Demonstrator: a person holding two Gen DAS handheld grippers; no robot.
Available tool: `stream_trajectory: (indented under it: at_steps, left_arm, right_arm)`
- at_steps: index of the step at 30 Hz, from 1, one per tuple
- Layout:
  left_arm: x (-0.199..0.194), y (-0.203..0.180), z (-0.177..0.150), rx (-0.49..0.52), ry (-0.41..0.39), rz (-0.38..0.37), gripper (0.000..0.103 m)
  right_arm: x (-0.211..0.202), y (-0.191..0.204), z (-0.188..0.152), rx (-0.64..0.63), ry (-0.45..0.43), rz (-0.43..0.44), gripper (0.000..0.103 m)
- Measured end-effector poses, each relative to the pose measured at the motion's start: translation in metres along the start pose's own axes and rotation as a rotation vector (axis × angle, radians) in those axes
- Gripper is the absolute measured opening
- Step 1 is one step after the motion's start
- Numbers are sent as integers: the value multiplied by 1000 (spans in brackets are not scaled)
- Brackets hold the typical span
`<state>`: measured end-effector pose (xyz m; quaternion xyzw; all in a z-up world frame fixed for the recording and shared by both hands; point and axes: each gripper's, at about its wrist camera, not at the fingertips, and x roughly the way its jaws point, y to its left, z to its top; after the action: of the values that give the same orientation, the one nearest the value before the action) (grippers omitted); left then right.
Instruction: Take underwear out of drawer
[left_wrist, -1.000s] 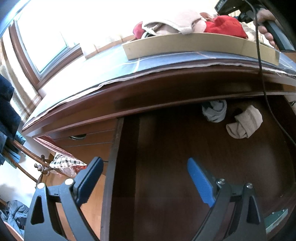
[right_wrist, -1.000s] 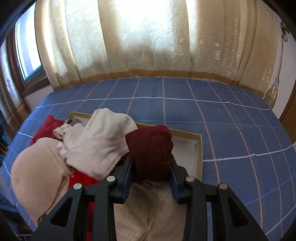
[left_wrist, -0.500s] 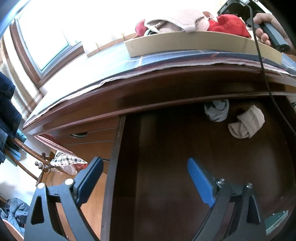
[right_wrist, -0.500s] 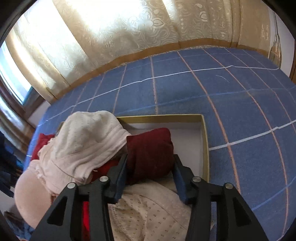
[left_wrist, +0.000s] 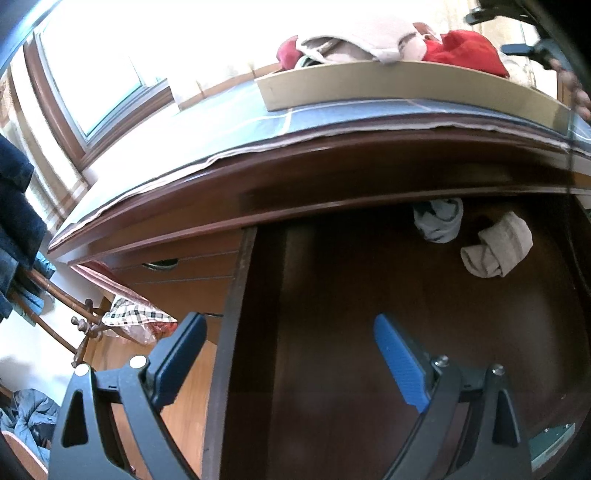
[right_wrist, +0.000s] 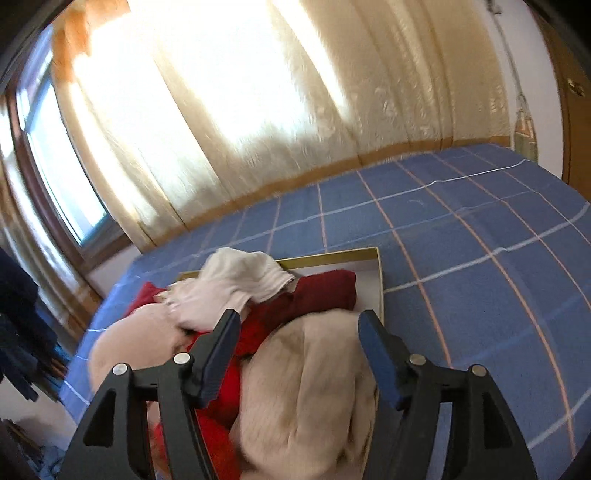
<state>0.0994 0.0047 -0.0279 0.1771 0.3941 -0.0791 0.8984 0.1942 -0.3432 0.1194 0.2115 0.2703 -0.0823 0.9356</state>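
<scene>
The dark wooden drawer (left_wrist: 369, 369) stands pulled out under the cabinet top. Far inside it lie a rolled grey garment (left_wrist: 439, 219) and a rolled beige one (left_wrist: 496, 251). My left gripper (left_wrist: 288, 328) hangs open over the drawer's left side wall, holding nothing. On top, a shallow cardboard box (right_wrist: 332, 256) holds a heap of underwear. The dark red garment (right_wrist: 325, 291) lies free in it, beside a white piece (right_wrist: 240, 280) and a beige one (right_wrist: 306, 387). My right gripper (right_wrist: 299, 319) is open above the heap; its jaws have just been opening and the pads touch nothing.
A blue checked cloth (right_wrist: 461, 258) covers the cabinet top, with cream curtains (right_wrist: 258, 110) behind. Closed drawers with a handle (left_wrist: 159, 264) sit left of the open one. A wooden rack (left_wrist: 85, 325) with dark clothes and a checked bag (left_wrist: 136, 317) stands at the left.
The right gripper's jaws opened off the dark red garment, which now rests in the box. That gripper drew back and rolled. The left gripper kept still.
</scene>
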Motion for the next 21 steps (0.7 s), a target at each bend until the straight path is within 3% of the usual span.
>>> stream_trajectory:
  at_steps: [3, 11, 21]
  left_arm:
    - [0, 0, 0, 3, 2, 5, 94]
    - [0, -1, 0, 3, 2, 18, 94]
    - [0, -2, 0, -2, -4, 37, 94]
  right_arm:
    - [-29, 5, -21, -14, -57, 39, 69]
    - [-84, 7, -81, 16, -92, 119, 69]
    - [-124, -4, -136, 69, -101, 129, 70]
